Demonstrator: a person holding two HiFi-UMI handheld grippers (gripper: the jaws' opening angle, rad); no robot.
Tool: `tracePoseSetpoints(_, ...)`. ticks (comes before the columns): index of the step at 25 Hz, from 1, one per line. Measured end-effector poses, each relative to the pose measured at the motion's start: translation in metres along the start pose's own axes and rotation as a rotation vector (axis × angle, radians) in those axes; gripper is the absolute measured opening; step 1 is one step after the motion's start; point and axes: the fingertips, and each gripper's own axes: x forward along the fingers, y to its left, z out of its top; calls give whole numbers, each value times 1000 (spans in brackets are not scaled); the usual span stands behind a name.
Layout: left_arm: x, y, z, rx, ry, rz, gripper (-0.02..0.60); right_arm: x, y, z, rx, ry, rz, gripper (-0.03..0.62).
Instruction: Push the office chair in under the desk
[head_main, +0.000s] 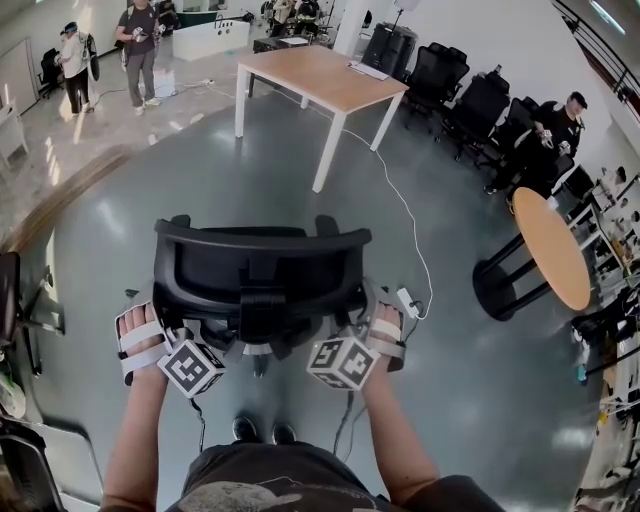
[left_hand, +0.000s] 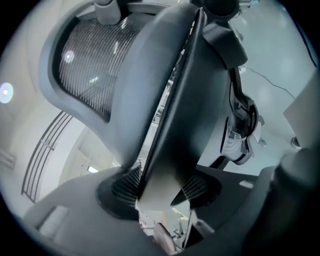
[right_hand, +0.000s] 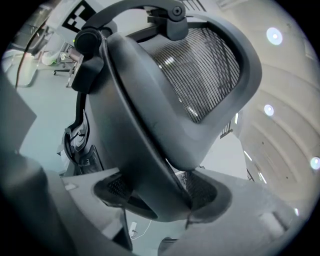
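While the left tool (left_hand: 157, 192) and right tool (right_hand: 160, 195) clamp the chair (head_main: 262, 265) back, the counter (head_main: 320, 75) sits well apart at 12 o'clock; push looks undone.

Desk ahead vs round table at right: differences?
The desk has a rectangular top on white legs; the round table sits on a dark base. The desk stands ahead of the office chair, the round table off right. Both tops are wood-coloured.

Mostly hidden beneath own backrest in head view: seat and base of black mesh-backed office chair (head_main: 262, 268). Hidden there behind chair frame: jaw tips of left gripper (left_hand: 156, 192) and right gripper (right_hand: 160, 197). Too small to detail: distant standing people (head_main: 140, 45).
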Motion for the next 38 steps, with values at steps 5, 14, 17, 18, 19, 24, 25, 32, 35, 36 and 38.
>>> tracePoseSetpoints(5,10,-9,3,13,-48,-3,249,6,6,-5,-8,20,-1,296)
tracePoseSetpoints(14,23,-19,2,20,6,-25,241,29,14,-6,-25,-12,7,287)
tracePoseSetpoints(17,35,-10,5,31,1,-6,239,45,8,1,-24,-20,11,287)
tracePoseSetpoints(18,42,-7,7,35,-7,1,239,52,6,5,-24,-21,12,287)
tracePoseSetpoints(19,50,-4,9,35,-20,6,239,60,5,9,-23,-22,13,285)
tracePoseSetpoints(24,84,6,8,37,-43,-8,239,83,2,30,-30,-38,3,284)
tracePoseSetpoints(25,90,7,7,39,-45,-16,239,85,3,32,-33,-40,1,284)
tracePoseSetpoints(32,135,26,2,57,-82,-14,241,106,4,58,-46,-19,-22,273)
tracePoseSetpoints(35,158,38,1,63,-102,7,241,124,3,74,-48,-30,-30,273)
tracePoseSetpoints(36,165,41,-2,65,-100,6,241,129,4,80,-46,-29,-29,273)
tracePoseSetpoints(38,178,47,-6,62,-98,1,241,139,6,90,-42,-25,-28,273)
